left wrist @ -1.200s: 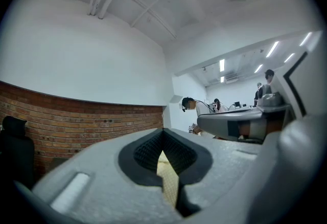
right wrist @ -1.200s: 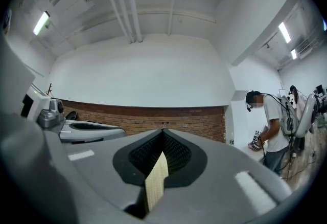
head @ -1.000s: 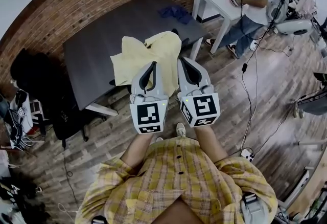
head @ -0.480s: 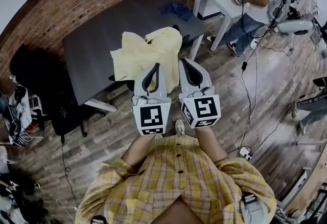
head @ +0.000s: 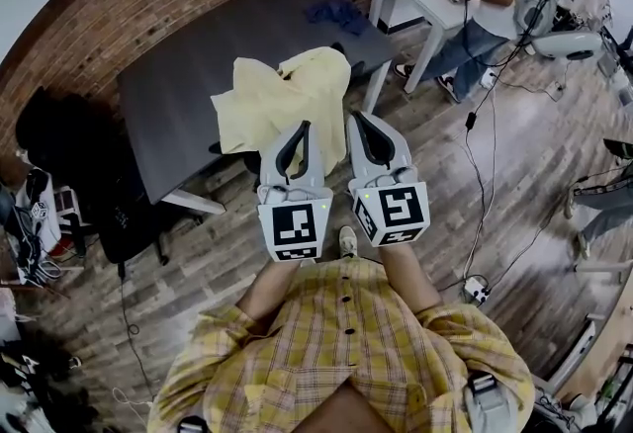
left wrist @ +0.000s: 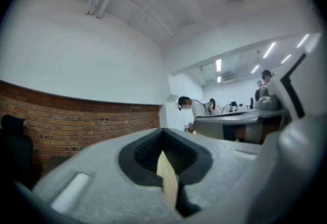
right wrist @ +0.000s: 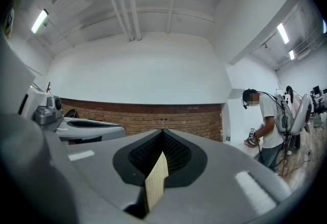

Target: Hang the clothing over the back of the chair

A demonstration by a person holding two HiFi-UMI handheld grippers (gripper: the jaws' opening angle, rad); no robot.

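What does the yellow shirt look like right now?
The yellow shirt is pale, soft cloth, crumpled and folded, with what looks like a collar near its top. It hangs spread over the edge of the dark table. The left gripper and right gripper each pinch its near edge, jaws shut on a thin fold of fabric.

Pale yellow clothing (head: 285, 100): crumpled, spread wide, raised toward 12 o'clock in the head view. Near edge at 6 o'clock pinched as thin strips inside left gripper (head: 297, 129) and right gripper (head: 358, 120). Dark chair (head: 220, 150) largely hidden beneath, peeking out at 7 o'clock.
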